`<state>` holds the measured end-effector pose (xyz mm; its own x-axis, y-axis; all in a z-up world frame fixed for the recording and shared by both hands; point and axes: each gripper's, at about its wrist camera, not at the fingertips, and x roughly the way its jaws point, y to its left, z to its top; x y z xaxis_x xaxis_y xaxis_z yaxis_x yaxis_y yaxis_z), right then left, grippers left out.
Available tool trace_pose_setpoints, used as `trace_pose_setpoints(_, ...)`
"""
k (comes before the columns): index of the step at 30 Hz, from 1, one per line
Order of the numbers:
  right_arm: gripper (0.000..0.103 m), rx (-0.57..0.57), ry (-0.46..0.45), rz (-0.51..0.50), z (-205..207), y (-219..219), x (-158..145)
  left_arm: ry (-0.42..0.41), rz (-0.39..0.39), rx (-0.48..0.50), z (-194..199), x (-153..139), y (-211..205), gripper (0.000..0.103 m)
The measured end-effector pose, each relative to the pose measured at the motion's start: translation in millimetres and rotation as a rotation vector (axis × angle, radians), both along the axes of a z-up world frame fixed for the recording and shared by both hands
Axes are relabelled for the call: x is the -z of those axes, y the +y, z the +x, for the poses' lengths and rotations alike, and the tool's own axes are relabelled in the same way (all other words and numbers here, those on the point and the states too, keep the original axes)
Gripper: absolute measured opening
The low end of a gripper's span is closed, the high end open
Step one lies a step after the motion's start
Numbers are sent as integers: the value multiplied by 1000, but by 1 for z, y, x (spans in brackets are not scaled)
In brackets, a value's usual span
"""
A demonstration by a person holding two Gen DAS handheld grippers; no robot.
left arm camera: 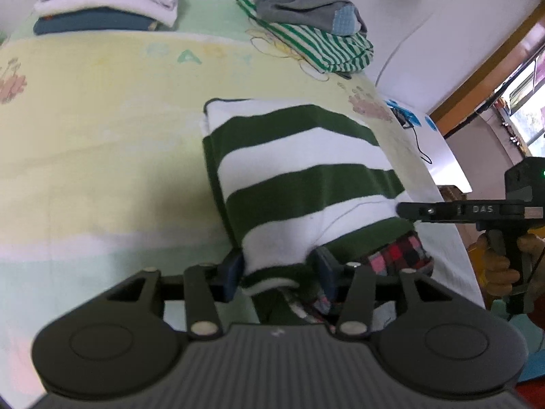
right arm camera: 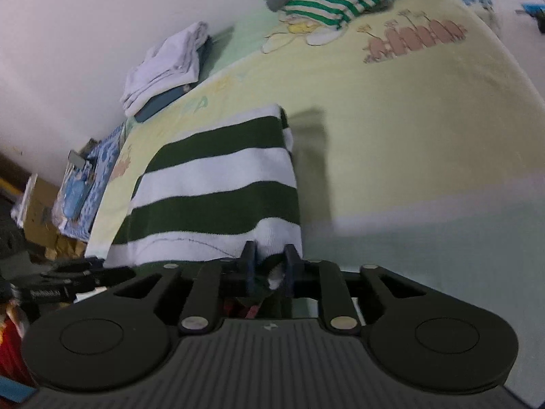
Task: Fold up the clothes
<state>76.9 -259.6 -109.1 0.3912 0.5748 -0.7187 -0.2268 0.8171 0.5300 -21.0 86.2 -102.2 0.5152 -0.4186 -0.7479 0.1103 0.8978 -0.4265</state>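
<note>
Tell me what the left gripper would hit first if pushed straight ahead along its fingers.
The left gripper is already shut on the green-and-white striped garment, so it would only push into that fabric, then probably the yellow blanket beyond; depth is unclear.

1. The striped garment has wide dark green and white bands.
2. The blanket is pale yellow and light green, with pink-brown cartoon pictures.
3. The folded top has thin green and white stripes.
4. A grey cloth lies on it.
5. The checked cloth is red, black and pink.
6. Both grippers are black.
</note>
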Motion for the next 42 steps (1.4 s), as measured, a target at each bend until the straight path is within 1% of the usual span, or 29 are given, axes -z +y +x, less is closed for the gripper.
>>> trace_pose_setpoints(1,41,-2,-42,-26,-4,-1,-9,-12,12,-2,-2,-5,2,53)
trace_pose_setpoints(2,41,-10,-105,-60,-11,-1,-20,-25,25,-4,-3,-10,4,52)
trace_pose_setpoints(3,41,-36,-167,-89,-19,1,-31,-42,49,-2,-6,-16,5,50)
trace_pose_setpoints(4,41,-72,-230,-115,-28,3,-41,-66,86,4,-11,-23,6,50)
trace_pose_setpoints(6,41,-231,-324,-161,-48,15,-57,-112,151,31,-21,-37,7,55)
trace_pose_setpoints(7,41,-320,-367,-182,-59,21,-64,-127,170,50,-25,-44,7,55)
trace_pose_setpoints(10,39,-584,-471,-259,-90,47,-74,-166,189,129,-33,-61,0,55)
trace_pose_setpoints(13,39,-752,-547,-348,-102,71,-68,-191,196,246,-38,-68,-17,58)
trace_pose_setpoints(15,37,-820,-579,-392,-102,82,-59,-193,211,322,-40,-65,-32,58)
trace_pose_setpoints(17,35,-873,-568,-408,-96,89,-49,-192,230,396,-41,-60,-46,58)
trace_pose_setpoints(18,29,-891,-564,-415,-94,92,-46,-191,240,433,-42,-57,-54,58)
trace_pose_setpoints(19,18,-904,-560,-418,-94,93,-45,-191,250,470,-42,-55,-61,58)
trace_pose_setpoints(21,11,-917,-544,-411,-90,93,-46,-189,269,544,-44,-50,-76,56)
trace_pose_setpoints(22,9,-913,-534,-399,-88,92,-49,-189,278,566,-42,-48,-81,54)
trace_pose_setpoints(24,8,-904,-518,-374,-82,90,-54,-187,289,578,-37,-45,-83,53)
trace_pose_setpoints(27,7,-863,-495,-333,-77,85,-55,-174,281,556,-30,-43,-78,52)
trace_pose_setpoints(29,6,-828,-474,-295,-72,81,-55,-165,276,542,-25,-41,-74,49)
trace_pose_setpoints(30,5,-803,-465,-277,-69,79,-54,-161,273,535,-22,-40,-73,49)
trace_pose_setpoints(31,0,-772,-458,-258,-66,77,-54,-156,270,528,-19,-39,-71,45)
trace_pose_setpoints(33,0,-695,-447,-228,-57,71,-53,-148,265,514,-14,-37,-68,39)
trace_pose_setpoints(36,0,-608,-423,-234,-44,66,-48,-134,257,493,-7,-34,-63,38)
trace_pose_setpoints(37,2,-600,-411,-239,-43,66,-48,-139,262,490,-7,-36,-63,38)
trace_pose_setpoints(39,11,-631,-397,-244,-50,69,-53,-167,287,491,-14,-43,-65,40)
trace_pose_setpoints(40,16,-652,-391,-246,-54,71,-55,-181,295,496,-19,-46,-66,48)
trace_pose_setpoints(41,21,-670,-385,-233,-59,72,-58,-191,297,502,-23,-49,-67,52)
trace_pose_setpoints(42,32,-680,-376,-212,-63,73,-59,-197,295,507,-27,-50,-68,54)
